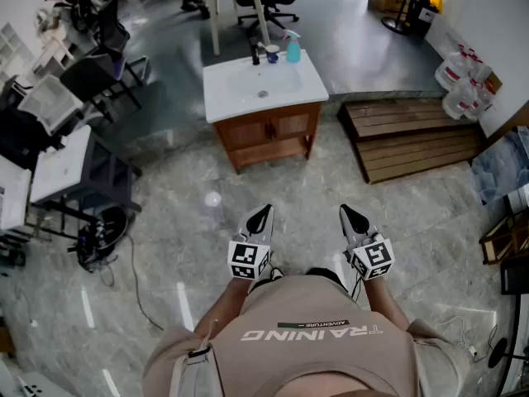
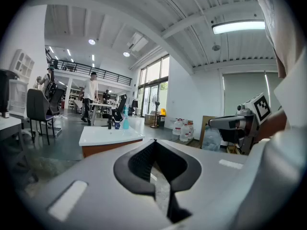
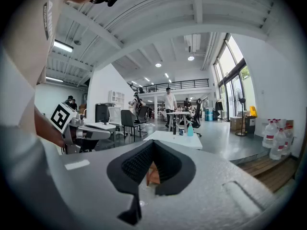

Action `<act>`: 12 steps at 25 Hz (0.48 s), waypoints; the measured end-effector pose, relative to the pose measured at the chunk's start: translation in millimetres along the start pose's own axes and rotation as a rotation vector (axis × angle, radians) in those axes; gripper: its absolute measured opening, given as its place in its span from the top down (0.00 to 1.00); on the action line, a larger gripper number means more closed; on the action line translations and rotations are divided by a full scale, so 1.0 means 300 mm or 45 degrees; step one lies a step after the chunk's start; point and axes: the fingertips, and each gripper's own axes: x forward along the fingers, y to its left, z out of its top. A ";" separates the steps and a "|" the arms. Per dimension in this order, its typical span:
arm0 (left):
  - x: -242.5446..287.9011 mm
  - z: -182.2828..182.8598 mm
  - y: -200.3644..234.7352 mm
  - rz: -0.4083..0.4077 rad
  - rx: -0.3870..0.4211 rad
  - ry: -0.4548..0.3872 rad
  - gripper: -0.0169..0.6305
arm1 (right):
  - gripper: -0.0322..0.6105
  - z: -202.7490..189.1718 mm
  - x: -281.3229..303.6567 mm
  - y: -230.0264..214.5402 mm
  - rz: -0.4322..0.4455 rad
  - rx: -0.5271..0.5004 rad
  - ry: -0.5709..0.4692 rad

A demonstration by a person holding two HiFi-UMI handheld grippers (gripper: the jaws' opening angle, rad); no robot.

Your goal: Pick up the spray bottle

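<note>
Head view: spray bottle [image 1: 293, 50] stands upright, nozzle pointing left.

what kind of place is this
Likely an open-plan office or lab: desks and office chairs, a mezzanine with a railing, and water jugs. A sink cabinet stands alone on the floor.

The person is wearing a beige T-shirt [image 1: 314, 366] that is showing white block lettering [image 1: 312, 332] across the chest, with a small dark label [image 1: 312, 324] just above it. A pale strap [image 1: 197, 356] with a dark buckle is running down near the left shoulder. The left gripper [image 1: 261, 215] and right gripper [image 1: 352, 215] are showing light grey bodies, each carrying a white cube [image 1: 248, 260] printed with black square markers. Their black fingers [image 2: 140, 163] are showing ribbed inner faces.
</note>
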 end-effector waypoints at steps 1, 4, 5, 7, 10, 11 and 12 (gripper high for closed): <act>0.000 -0.009 0.013 -0.007 0.002 0.002 0.95 | 0.95 -0.001 0.010 0.007 -0.008 0.000 -0.008; -0.010 -0.030 0.042 -0.023 -0.001 0.009 0.95 | 0.95 -0.007 0.034 0.033 -0.027 0.002 -0.023; -0.018 -0.034 0.048 -0.024 -0.006 0.008 0.95 | 0.95 -0.009 0.038 0.042 -0.029 0.002 -0.021; -0.037 -0.036 0.058 -0.020 -0.018 0.001 0.95 | 0.95 -0.009 0.042 0.059 -0.029 0.000 -0.013; -0.065 -0.049 0.082 -0.003 -0.041 0.001 0.95 | 0.95 0.003 0.054 0.079 -0.030 -0.005 -0.012; -0.071 -0.059 0.094 0.005 -0.051 0.007 0.95 | 0.95 0.007 0.059 0.084 -0.033 -0.007 -0.012; -0.074 -0.068 0.104 0.013 -0.062 0.013 0.95 | 0.95 0.009 0.064 0.088 -0.035 -0.009 -0.009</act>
